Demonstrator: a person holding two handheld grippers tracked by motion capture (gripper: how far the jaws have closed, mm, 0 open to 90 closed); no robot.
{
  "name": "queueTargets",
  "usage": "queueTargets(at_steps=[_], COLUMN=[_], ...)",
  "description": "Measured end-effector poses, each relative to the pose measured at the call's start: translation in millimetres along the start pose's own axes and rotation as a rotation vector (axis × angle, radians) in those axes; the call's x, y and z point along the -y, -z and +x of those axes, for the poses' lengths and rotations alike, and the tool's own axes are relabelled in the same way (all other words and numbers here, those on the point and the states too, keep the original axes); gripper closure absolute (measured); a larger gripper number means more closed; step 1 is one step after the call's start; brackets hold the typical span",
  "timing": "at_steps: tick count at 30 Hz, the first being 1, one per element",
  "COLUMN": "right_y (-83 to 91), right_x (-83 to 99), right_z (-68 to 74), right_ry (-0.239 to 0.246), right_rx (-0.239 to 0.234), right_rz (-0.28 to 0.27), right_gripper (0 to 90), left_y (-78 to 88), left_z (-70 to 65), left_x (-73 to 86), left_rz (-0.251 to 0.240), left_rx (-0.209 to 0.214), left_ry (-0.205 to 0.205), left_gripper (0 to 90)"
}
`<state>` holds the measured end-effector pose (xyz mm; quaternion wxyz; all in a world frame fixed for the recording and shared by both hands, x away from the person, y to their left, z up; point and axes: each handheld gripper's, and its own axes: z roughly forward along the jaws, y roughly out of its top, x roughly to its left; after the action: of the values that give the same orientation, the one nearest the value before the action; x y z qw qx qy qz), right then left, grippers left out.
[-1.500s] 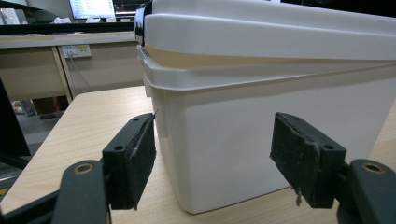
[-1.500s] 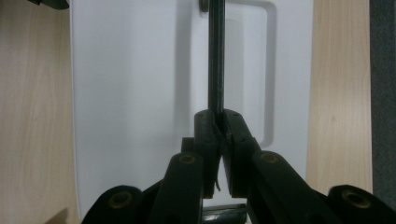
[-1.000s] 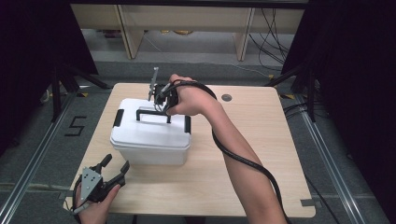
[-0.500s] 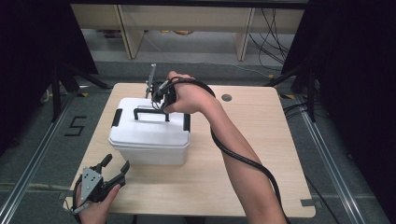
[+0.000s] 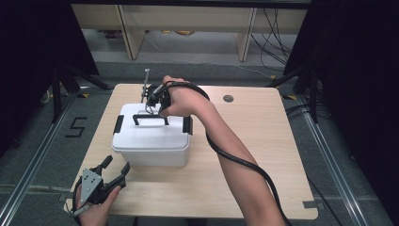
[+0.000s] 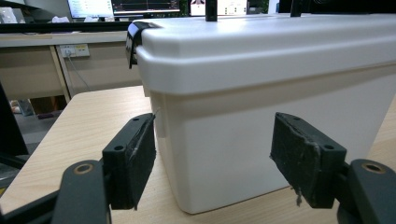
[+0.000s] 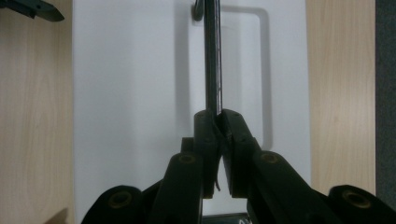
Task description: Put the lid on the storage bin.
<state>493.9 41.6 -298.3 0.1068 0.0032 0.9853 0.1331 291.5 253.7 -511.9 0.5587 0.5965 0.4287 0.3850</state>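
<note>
Box handle [image 5: 150,118] clamped in the right hand-held gripper [image 5: 155,101], lift or carry of the white box [image 5: 151,141] judged to be in hand.

The box sat left of centre in the high view on the worktop [image 5: 244,141], lid on and black latches [image 5: 187,125] at both ends. In the right gripper view the jaws stood pressed together on the thin black handle bar [image 7: 213,60], seen edge-on over the lid. The left hand-held gripper [image 5: 114,174] waited at the lower left, jaws apart, near the box's corner [image 6: 187,154] but apparently not touching it. The next move probably called for a straight, steady pull so the bar would not slip. A round hole [image 5: 228,98] in the worktop lay well apart; nothing blocked the way.
</note>
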Motion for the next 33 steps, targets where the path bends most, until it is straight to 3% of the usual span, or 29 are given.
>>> queueTargets(at_steps=[5,7,9,10,12,16,18,22,23,26,31,32,33], right_y=[-2.8,-6.9,-8.0,-8.3,-7.9,-8.6,-8.3,-7.0,-4.9,3.7,21.3,23.2,25.2], right_x=[2.5,6.2,7.6,7.6,6.4,6.1,8.5,15.1,16.2,21.2,37.8,42.7,47.7], right_z=[-7.6,-9.7,-11.0,-8.4,-8.0,-5.9,-7.5,-3.9,-2.0,0.3,3.1,0.6,1.5], right_ry=[-0.008,-0.036,-0.019,-0.039,-0.017,-0.03,-0.002,-0.027,-0.038,-0.043,-0.094,-0.071,-0.097], right_rx=[0.002,-0.007,-0.012,-0.008,0.003,0.011,0.019,0.025,0.029,0.035,0.035,0.041,0.025], right_rz=[0.009,0.005,-0.006,-0.016,-0.001,-0.01,-0.02,-0.093,-0.095,-0.141,-0.225,-0.256,-0.273], right_gripper=[85.7,85.7,85.7,85.7,85.6,85.3,84.8,70.1,68.5,62.2,59.1,58.9,58.8], left_y=[1.1,1.2,0.3,0.3,-0.2,0.4,0.7,1.7,0.7,3.8,4.0,4.1,4.9], left_z=[-1.0,-0.5,0.2,0.1,-0.5,-1.1,-0.7,0.3,-0.5,-1.4,-4.2,-5.1,-4.8], left_x=[-0.9,-0.6,-0.2,-0.3,-0.2,-0.7,-0.5,-0.3,0.7,-1.2,0.6,1.3,0.9], left_rz=[0.008,0.009,0.008,0.011,0.003,0.01,0.007,0.008,-0.006,0.009,0.001,0.001,0.002], left_rx=[-0.004,-0.006,-0.004,-0.006,0.0,-0.003,-0.007,-0.017,-0.016,-0.025,-0.023,-0.029,-0.026], left_ry=[-0.005,-0.002,-0.001,0.0,-0.003,-0.007,-0.002,0.002,0.019,-0.001,0.003,0.014,0.005], left_gripper=[30.3,30.3,30.3,30.3,30.3,30.3,30.3,30.3,30.2,30.0,29.9,29.9,29.9])
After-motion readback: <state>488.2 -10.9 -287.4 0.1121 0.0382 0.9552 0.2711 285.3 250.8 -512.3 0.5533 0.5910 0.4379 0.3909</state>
